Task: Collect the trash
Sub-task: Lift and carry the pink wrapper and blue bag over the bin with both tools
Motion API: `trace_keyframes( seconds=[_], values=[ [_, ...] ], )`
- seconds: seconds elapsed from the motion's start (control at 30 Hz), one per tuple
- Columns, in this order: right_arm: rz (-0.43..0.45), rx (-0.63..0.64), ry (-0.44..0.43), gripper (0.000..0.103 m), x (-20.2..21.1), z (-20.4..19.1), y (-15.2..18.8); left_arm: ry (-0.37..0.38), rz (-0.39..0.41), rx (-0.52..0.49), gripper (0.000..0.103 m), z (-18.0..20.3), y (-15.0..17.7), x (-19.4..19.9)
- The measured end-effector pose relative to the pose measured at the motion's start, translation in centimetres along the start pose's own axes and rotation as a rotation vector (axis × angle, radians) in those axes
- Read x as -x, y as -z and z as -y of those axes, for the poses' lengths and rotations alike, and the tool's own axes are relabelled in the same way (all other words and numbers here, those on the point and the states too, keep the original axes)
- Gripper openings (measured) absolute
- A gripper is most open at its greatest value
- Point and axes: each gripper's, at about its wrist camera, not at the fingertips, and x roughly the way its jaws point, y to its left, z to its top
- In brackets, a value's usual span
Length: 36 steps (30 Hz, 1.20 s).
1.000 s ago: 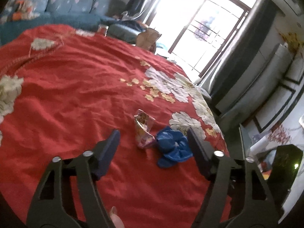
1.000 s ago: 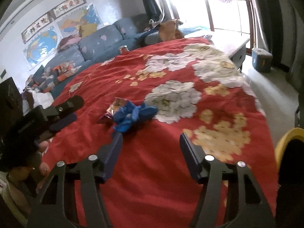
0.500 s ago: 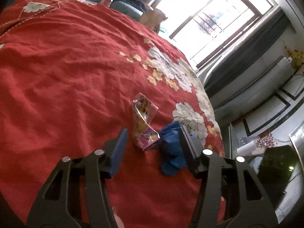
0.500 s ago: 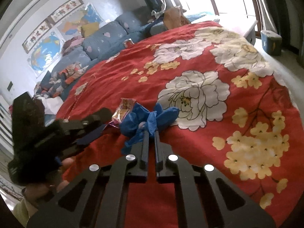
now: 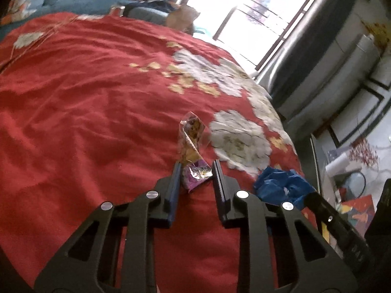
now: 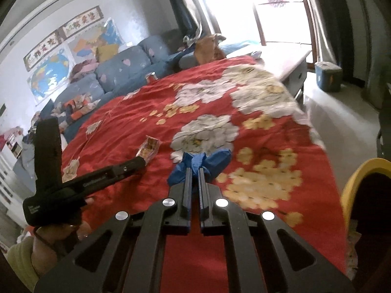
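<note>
Snack wrapper [image 5: 195, 168] seemingly between left jaws

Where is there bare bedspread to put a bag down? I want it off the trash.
Free: the broad red stretch left of the snack wrapper, toward the sofa. Crowded: around the wrapper and blue glove, where the left gripper and right gripper work.

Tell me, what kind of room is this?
Probably a home living room or bedroom: a red floral bedspread, a blue sofa strewn with clothes, and world maps on the wall.
</note>
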Motion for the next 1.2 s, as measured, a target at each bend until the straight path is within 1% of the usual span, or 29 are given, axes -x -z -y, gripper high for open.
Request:
trace_keyframes(
  seconds=[0.27,0.5,0.87,1.03,1.2],
  values=[
    [0.072,-0.054,0.062,0.004,4.7,3.7,0.5,0.063,-0.006,-0.105,0.018,4.4,1.4,0.9],
    [0.107,-0.103,0.127,0.004,8.3,7.2,1.6,0.144,-0.029,-0.193,0.018,9.2,3.0,1.3],
    [0.131,-0.169,0.216,0.004,12.1,12.0,3.5,0.236,-0.066,-0.359,0.018,16.6,6.5,1.8],
    [0.151,-0.198,0.241,0.004,13.7,13.6,4.1,0.271,-0.092,-0.421,0.018,19.3,8.1,1.6],
    [0.178,-0.231,0.275,0.004,15.1,15.3,4.3,0.299,-0.101,-0.49,0.019,21.7,9.7,1.4]
  ],
)
